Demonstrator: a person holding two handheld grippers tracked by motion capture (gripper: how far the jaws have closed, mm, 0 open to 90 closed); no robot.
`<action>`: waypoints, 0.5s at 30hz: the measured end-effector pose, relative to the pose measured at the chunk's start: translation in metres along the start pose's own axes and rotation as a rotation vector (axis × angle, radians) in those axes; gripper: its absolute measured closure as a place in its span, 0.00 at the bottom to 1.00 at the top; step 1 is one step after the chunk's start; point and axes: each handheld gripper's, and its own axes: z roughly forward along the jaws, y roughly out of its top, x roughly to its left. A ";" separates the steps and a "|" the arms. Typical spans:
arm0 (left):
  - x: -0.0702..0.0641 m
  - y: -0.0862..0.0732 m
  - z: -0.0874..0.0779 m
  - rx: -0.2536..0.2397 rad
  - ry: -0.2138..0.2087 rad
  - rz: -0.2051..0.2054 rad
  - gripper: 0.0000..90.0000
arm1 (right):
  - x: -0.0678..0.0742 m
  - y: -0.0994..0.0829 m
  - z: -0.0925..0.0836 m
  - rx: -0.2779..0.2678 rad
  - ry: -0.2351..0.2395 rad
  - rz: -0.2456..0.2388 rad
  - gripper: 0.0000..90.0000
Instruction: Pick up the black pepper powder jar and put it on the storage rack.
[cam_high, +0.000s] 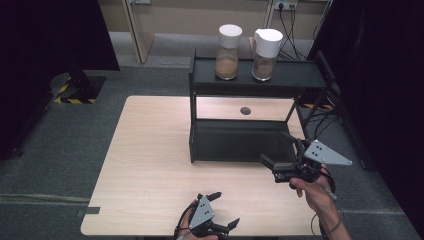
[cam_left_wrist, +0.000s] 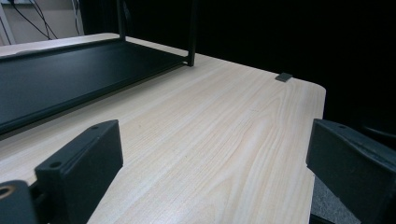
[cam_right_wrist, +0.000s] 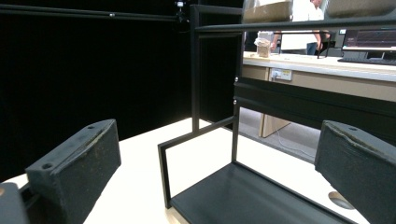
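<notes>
— Both grippers nearest you?
— Yes: my left gripper, bottom centre, and right gripper, lower right, gape empty. I judge they're approaching the jars, top centre, upon the black shelf.

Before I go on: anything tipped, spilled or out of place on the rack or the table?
Nothing stands out. Both white-lidded jars stand upright on the black rack's top shelf, their brown contents inside, no spill visible. The lower shelf and wooden table look clean. The left gripper and right gripper are open, holding nothing.
</notes>
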 end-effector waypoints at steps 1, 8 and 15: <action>0.000 0.000 0.000 0.000 0.000 0.000 0.04 | 0.000 -0.001 -0.001 0.001 0.003 0.002 0.01; 0.000 0.000 0.000 -0.001 0.002 -0.001 0.04 | 0.005 -0.014 -0.006 0.007 0.010 0.009 0.01; 0.000 0.000 0.000 -0.002 0.005 -0.001 0.04 | 0.010 -0.028 -0.006 0.034 0.009 0.006 0.01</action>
